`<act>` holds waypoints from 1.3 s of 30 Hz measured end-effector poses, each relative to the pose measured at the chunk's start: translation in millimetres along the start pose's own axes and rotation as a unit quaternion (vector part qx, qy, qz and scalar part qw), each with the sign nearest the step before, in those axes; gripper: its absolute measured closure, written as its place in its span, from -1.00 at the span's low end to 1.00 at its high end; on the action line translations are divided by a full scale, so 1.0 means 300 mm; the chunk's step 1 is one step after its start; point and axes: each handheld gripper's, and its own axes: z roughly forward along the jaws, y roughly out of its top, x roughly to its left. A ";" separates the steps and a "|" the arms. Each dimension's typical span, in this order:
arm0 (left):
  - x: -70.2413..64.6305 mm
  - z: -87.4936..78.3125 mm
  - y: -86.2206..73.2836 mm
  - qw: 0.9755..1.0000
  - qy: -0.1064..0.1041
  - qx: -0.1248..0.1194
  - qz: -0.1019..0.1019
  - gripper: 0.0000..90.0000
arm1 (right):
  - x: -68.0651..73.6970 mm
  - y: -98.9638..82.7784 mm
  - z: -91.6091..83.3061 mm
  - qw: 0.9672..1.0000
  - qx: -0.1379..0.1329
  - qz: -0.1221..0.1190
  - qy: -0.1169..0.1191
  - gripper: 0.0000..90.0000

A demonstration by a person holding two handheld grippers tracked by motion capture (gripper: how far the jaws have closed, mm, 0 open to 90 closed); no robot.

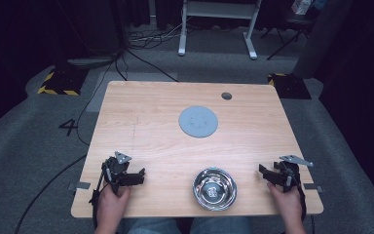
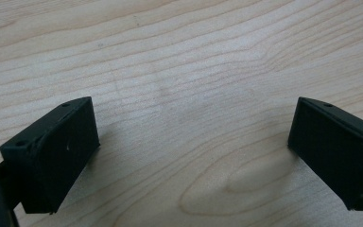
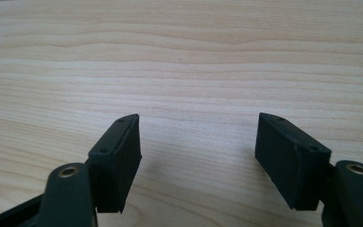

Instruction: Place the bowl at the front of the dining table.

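Observation:
A shiny steel bowl (image 1: 215, 188) sits near the front edge of the wooden table (image 1: 151, 126), between my two hands. A flat grey round disc (image 1: 198, 121) lies on the table's middle, farther back. My left gripper (image 1: 135, 177) rests at the front left, open, with bare wood between its jaws (image 2: 194, 142). At the front right, my right gripper (image 1: 265, 171) is open too, with nothing but table between its jaws (image 3: 198, 142). Both grippers point inward toward the bowl, each a hand's width from it.
A small dark round hole (image 1: 226, 96) marks the table's far right. Beyond the table are cables on grey carpet, a white desk frame (image 1: 219, 24) and yellow-black striped floor plates (image 1: 58, 83).

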 end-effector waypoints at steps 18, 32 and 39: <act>-0.002 0.006 0.005 1.000 0.002 0.002 0.000 -0.98 | 0.047 0.077 -0.107 1.000 0.001 -0.002 0.026 -0.27; -0.005 0.014 0.014 1.000 0.005 0.004 -0.004 -1.00 | 0.141 0.140 -0.148 0.997 0.004 -0.037 0.065 -0.31; -0.005 0.014 0.014 1.000 0.005 0.003 -0.004 -1.00 | 0.194 0.148 -0.137 0.995 0.012 -0.048 0.081 -0.31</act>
